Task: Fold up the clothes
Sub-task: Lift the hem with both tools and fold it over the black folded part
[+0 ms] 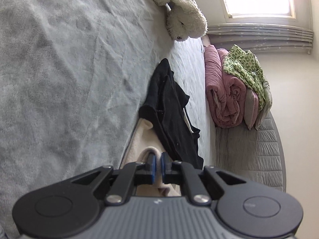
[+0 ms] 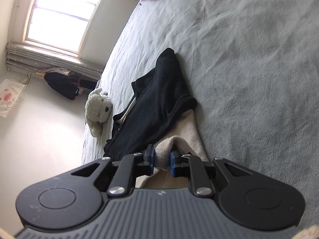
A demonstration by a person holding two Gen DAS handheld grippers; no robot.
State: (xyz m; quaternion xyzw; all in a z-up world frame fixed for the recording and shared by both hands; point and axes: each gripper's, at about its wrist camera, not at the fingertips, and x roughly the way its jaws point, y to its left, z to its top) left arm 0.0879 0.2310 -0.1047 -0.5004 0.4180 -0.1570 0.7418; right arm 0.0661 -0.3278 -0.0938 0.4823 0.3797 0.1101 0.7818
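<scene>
Left gripper (image 1: 157,156): at the bottom centre of the left wrist view, its blue-padded fingers almost together, pinching a fold of the beige cloth (image 1: 144,137) between them.
Right gripper (image 2: 161,153): at the bottom centre of the right wrist view, its jaws a narrow way apart and clamped on a bunched ridge of the same beige cloth (image 2: 188,131).
Beige cloth: fleecy, lying on the bed just ahead of both grippers; it runs from the fingers up toward the middle of each frame and passes under the black garment.
Black garment (image 1: 169,107): crumpled, in the centre of the left wrist view, lying partly on top of the beige cloth; in the right wrist view it (image 2: 157,99) fills the middle of the frame, with a pale strip showing at its left edge.
Bed cover (image 1: 65,63): grey and plush, wrinkled, filling the left half of the left wrist view and the right half of the right wrist view (image 2: 249,69).
Plush toy (image 1: 185,18): cream-coloured, at the top centre of the left wrist view, resting on the bed; in the right wrist view it (image 2: 98,107) sits left of centre at the bed's edge.
Pink quilt (image 1: 223,91): rolled, right of centre in the left wrist view, with a green patterned cloth (image 1: 245,67) draped on it.
Window (image 2: 59,14): bright, in the upper left of the right wrist view.
</scene>
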